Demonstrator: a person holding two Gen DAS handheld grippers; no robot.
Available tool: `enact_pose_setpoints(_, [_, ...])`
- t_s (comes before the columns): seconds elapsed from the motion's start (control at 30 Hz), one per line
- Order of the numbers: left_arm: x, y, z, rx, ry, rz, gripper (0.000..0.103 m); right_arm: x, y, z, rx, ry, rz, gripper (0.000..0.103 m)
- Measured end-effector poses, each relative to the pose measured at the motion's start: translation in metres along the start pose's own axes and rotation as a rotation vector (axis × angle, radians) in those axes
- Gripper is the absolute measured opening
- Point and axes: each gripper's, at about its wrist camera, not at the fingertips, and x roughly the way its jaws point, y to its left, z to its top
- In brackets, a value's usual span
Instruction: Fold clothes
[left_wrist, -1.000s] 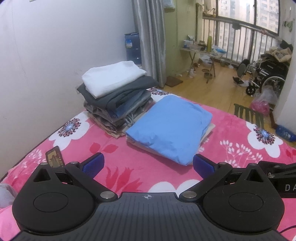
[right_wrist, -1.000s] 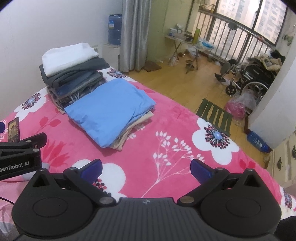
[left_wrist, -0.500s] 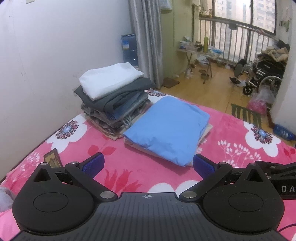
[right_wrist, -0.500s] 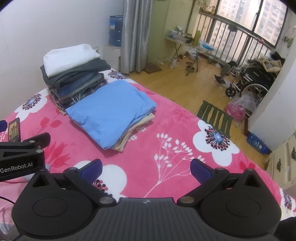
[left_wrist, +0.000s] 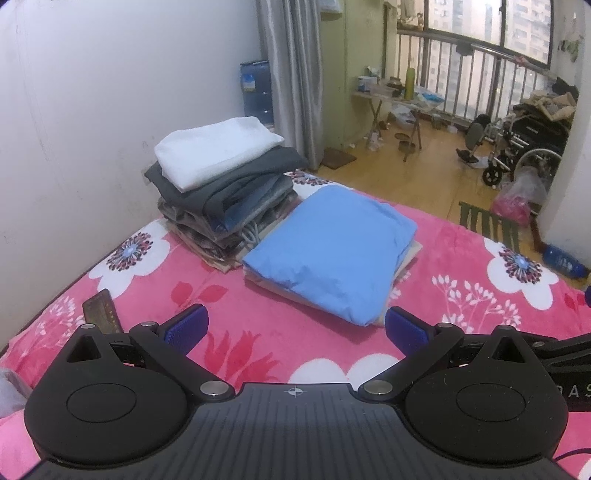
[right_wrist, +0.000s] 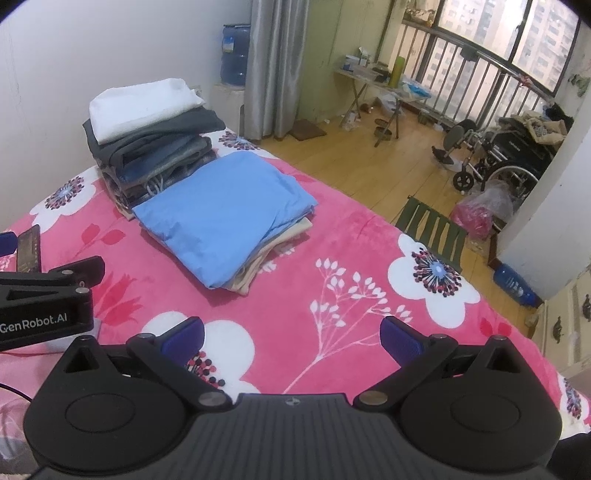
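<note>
A folded light blue garment (left_wrist: 332, 251) (right_wrist: 225, 214) lies on a beige folded piece on the pink flowered blanket (left_wrist: 258, 325) (right_wrist: 332, 251). To its left rises a tall stack of folded clothes (left_wrist: 225, 192) (right_wrist: 147, 147) topped by a white one, against the wall. My left gripper (left_wrist: 293, 326) is open and empty, held above the blanket short of the blue garment. My right gripper (right_wrist: 291, 338) is open and empty too, over the blanket to the right of the blue garment. The left gripper's body (right_wrist: 44, 306) shows at the left edge of the right wrist view.
A phone (left_wrist: 101, 310) (right_wrist: 29, 247) lies on the blanket at the left. Beyond the bed's far edge are wooden floor, a folding stool (right_wrist: 436, 229), a wheelchair (right_wrist: 495, 162), a water jug (left_wrist: 256, 90), a curtain and a small table by the balcony rail.
Both grippers have drawn back and risen a little, so the folded piles look slightly farther away. Both stay open, and the clothes have not moved.
</note>
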Motion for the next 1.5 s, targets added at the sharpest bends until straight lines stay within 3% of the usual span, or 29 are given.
enact_pose_setpoints(1.5, [-0.0003,-0.0008,0.0001,0.013,0.003,0.009,0.103,0.0065,0.0066,-0.0034,-0.044,0.010,-0.029,0.103])
